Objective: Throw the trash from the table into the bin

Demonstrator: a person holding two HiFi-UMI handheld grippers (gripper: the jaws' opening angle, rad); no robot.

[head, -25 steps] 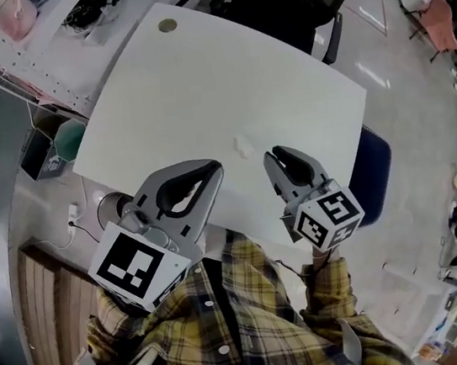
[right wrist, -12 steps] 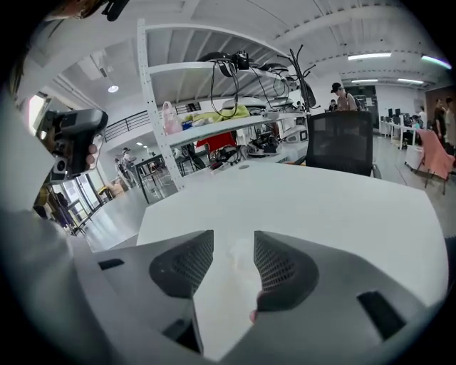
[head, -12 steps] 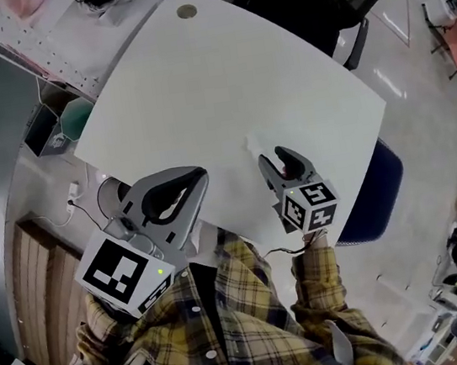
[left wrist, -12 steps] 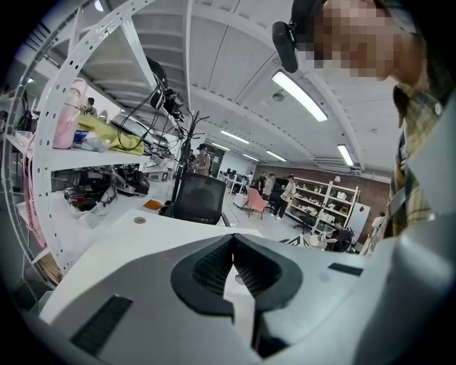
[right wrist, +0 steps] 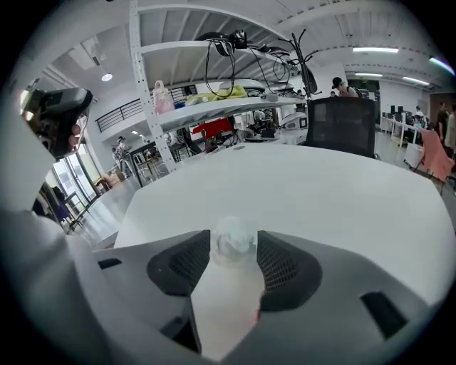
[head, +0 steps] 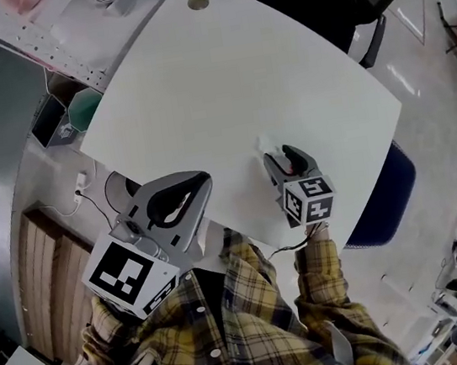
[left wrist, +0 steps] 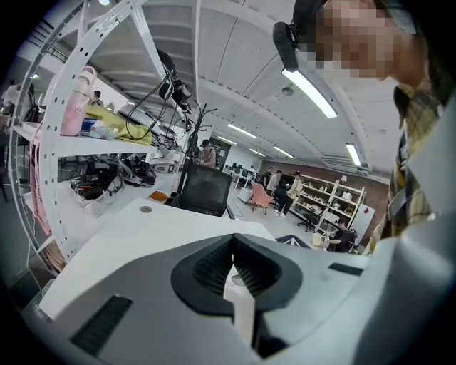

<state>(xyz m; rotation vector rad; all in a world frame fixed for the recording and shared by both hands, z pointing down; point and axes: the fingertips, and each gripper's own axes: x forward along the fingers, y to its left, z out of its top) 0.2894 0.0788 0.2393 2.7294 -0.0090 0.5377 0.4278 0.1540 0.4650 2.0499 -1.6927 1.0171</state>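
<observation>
Crumpled paper, the only trash in sight, lies on the white table near its 5 o'clock edge, between the tips of the right gripper. That claw has just been opening and stands spread, its pads flanking the wad without visibly squeezing it. A sound grasp likely means centring the wad deeper, then closing gently. The left gripper, at 8 o'clock, is pressed together and empty. A green-lined bin sits off the table at 10 o'clock.
</observation>
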